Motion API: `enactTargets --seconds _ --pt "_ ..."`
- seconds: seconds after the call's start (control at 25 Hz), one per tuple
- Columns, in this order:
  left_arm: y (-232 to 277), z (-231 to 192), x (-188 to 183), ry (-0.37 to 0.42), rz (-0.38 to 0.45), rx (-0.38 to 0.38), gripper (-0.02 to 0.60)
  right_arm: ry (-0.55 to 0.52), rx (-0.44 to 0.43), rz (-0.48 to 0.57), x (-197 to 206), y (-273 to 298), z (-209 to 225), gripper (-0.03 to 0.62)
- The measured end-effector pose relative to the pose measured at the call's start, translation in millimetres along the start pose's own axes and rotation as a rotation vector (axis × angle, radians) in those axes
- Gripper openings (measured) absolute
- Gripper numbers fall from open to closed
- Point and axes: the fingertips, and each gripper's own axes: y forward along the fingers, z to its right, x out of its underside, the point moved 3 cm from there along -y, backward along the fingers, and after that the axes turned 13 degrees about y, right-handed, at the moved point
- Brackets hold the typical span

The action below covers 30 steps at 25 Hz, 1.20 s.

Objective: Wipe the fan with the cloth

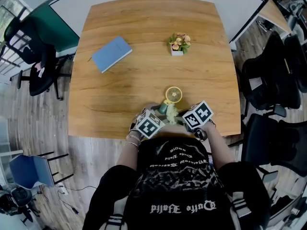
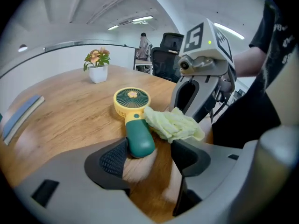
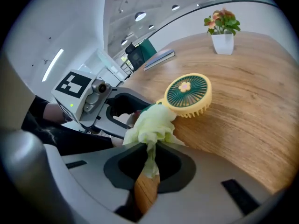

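- The table point(image 1: 144, 42): the fan point(image 2: 132, 101) lies flat close to the near edge, just in front of the person. A wipe dragged toward the body could slide it off that edge.
- The left gripper point(image 2: 149, 156): its jaws stand wide apart and grip nothing. The fan's green handle ends just ahead of them, perhaps brushing the left pad, though the view is too close to be sure. With nothing pinning the fan, any push from the cloth would likely spin or shove it rather than clean it.
- The right gripper point(image 3: 148, 164): it is clenched on a thin tail of the cloth point(image 3: 152, 122), whose bunched bulk rests against the fan's neck. So little is pinched that a firm stroke could pull the cloth free.
- The fan's grille: loose folds may snag on the yellow rim's ribs and lift the fan.
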Motion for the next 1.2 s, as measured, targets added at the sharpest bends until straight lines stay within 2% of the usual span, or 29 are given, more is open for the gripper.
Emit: enactTargets --seconds 0.12,0.32,0.36,0.56,0.64,0.76,0.84,0.88,0.96,1.04,1.12,1.2 --pt "-5.5 -2.3 -3.9 -0.11 -0.002 0.032 0.31 0.048 0.041 0.092 5.8 -18.0 8.5 0.057" --pt "-4.0 -22.1 -20.0 -0.207 0.042 -0.033 0.318 0.088 0.131 0.214 14.8 -40.8 23.6 0.057" --pt "-1.1 -25.3 -23.0 -0.203 0.032 -0.046 0.318 0.097 0.137 0.238 15.7 -43.7 24.3 0.057" --pt "19.3 -35.7 -36.7 -0.088 -0.088 -0.115 0.311 0.129 0.145 0.354 12.5 -52.6 24.9 0.057" --pt "24.0 -36.6 -35.1 -0.084 -0.136 -0.131 0.257 0.118 0.168 0.379 9.7 -54.0 26.1 0.057" --pt "24.7 -39.9 -32.2 -0.095 -0.144 -0.144 0.208 0.119 0.19 0.42 5.1 -58.0 27.4 0.057" --pt "23.4 -41.6 -30.0 -0.104 -0.12 -0.104 0.199 0.127 0.205 0.453 1.8 -60.7 29.8 0.057" --pt "22.3 -42.5 -28.8 -0.144 -0.101 -0.077 0.199 0.127 0.218 0.464 0.2 -62.1 31.6 0.057" --pt "17.7 -45.8 -27.0 -0.308 -0.043 -0.035 0.198 0.118 0.24 0.478 -4.6 -65.5 33.4 0.057" --pt "10.5 -52.0 -28.5 -0.461 0.042 -0.024 0.198 0.114 0.232 0.505 -12.0 -70.8 30.9 0.057" --pt "2.0 -60.6 -34.0 -0.54 0.126 -0.037 0.198 0.118 0.194 0.544 -19.7 -77.9 25.8 0.057" --pt "-10.9 -70.3 -44.1 -0.561 0.21 -0.072 0.198 0.104 0.151 0.572 -25.9 -83.6 16.7 0.057"
